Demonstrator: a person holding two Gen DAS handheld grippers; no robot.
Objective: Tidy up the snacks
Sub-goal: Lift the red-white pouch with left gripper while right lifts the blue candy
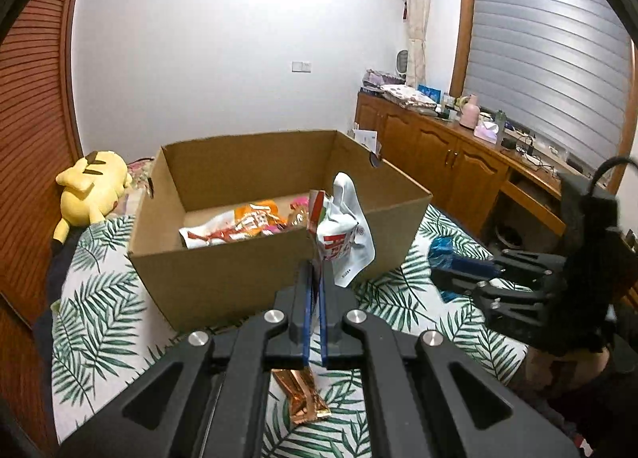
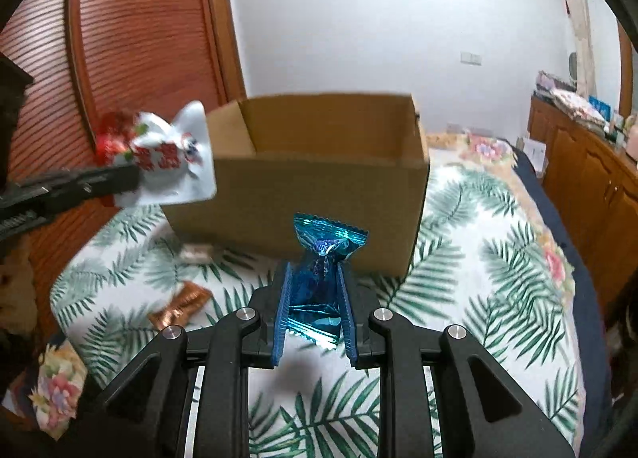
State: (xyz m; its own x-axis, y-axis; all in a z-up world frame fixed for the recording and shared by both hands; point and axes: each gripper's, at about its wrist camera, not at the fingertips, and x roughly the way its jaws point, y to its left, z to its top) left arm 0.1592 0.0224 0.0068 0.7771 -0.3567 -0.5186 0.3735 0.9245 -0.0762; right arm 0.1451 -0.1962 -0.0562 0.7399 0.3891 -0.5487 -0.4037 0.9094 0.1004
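An open cardboard box [image 1: 223, 270] stands on the leaf-print bed and holds several snack packets [image 1: 243, 224]. My left gripper [image 1: 315, 264] is shut on a white and red snack bag [image 1: 343, 234], held up at the box's near rim. The bag also shows in the right wrist view [image 2: 167, 158], left of the box [image 2: 311, 202]. My right gripper [image 2: 313, 270] is shut on a shiny blue candy wrapper [image 2: 323, 258], above the bed in front of the box. It shows at the right in the left wrist view [image 1: 458, 262]. A copper-coloured wrapper [image 1: 303, 398] lies on the bed.
A yellow plush toy [image 1: 89, 190] lies left of the box. A wooden cabinet [image 1: 446, 154] with clutter runs along the right wall. A slatted wooden wardrobe door [image 2: 139, 39] is on the left. A small pale packet [image 2: 195, 252] lies by the box's near corner.
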